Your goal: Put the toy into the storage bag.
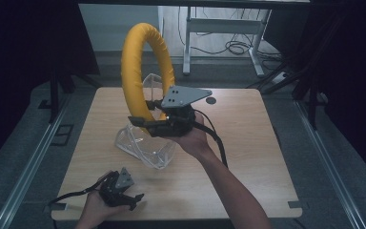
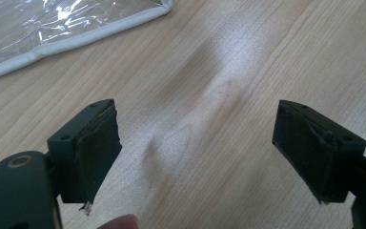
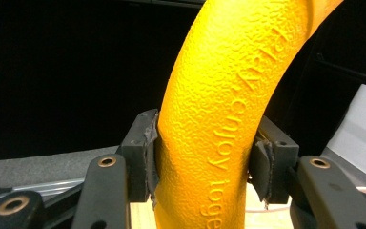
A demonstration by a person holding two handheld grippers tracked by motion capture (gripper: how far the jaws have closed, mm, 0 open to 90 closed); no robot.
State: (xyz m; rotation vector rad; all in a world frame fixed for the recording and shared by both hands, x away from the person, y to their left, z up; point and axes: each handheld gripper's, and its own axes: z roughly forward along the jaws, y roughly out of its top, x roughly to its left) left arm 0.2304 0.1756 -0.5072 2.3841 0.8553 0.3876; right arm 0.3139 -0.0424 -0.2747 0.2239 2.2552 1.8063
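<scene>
The right tool (image 1: pixel 140 121) clamped the upright yellow ring (image 1: pixel 133 62); the left tool (image 1: pixel 136 199) rested wide-jawed on the desk (image 1: pixel 248 157)

Right gripper (image 1: pixel 140 121) raised on an outstretched forearm, jaws clamped tight; left gripper (image 1: pixel 136 200) low near the person, jaws spread wide.

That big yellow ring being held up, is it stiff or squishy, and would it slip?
The yellow ring probably squishes a little: the right gripper pads dent it. Its pebbled skin likely resists slipping. It keeps its round shape held upright, so it seems fairly stiff and light.
</scene>
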